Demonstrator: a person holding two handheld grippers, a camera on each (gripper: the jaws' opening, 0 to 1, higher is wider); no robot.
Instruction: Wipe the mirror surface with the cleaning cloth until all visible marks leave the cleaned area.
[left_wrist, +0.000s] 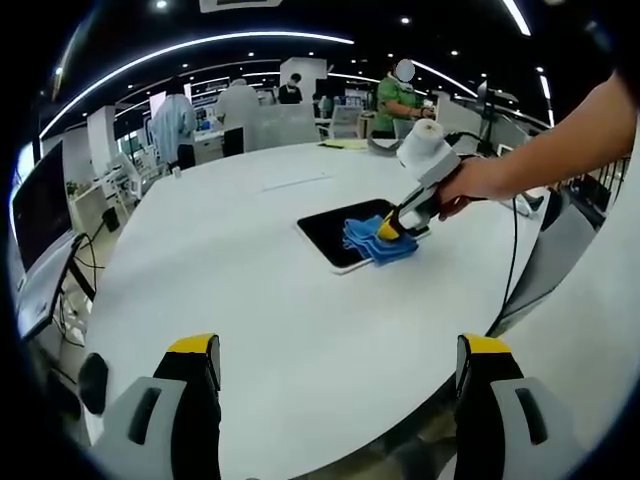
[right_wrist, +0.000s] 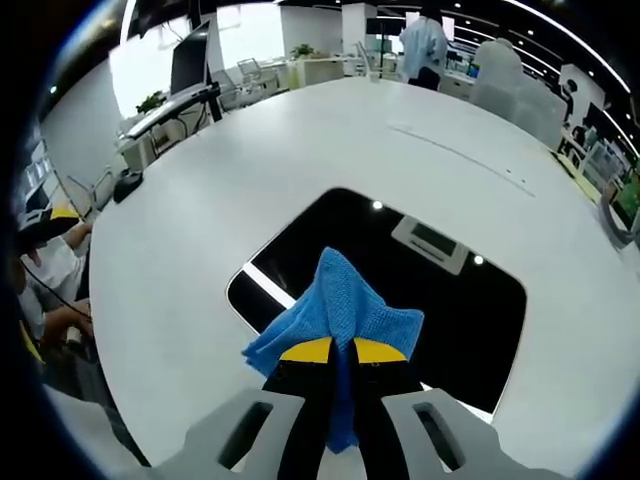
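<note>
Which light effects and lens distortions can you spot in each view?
Right gripper view: the dark rectangular mirror reflects ceiling lights as bright spots beyond the blue cleaning cloth. Left gripper view: fisheye bends the round white table edge and ceiling light strips; no strong shadows.

A blue cleaning cloth (right_wrist: 345, 305) is showing a soft, nubby woven texture. The mirror (right_wrist: 440, 290) beneath it is looking dark, glossy and reflective, while the white table (right_wrist: 200, 210) is appearing smooth and matt.
</note>
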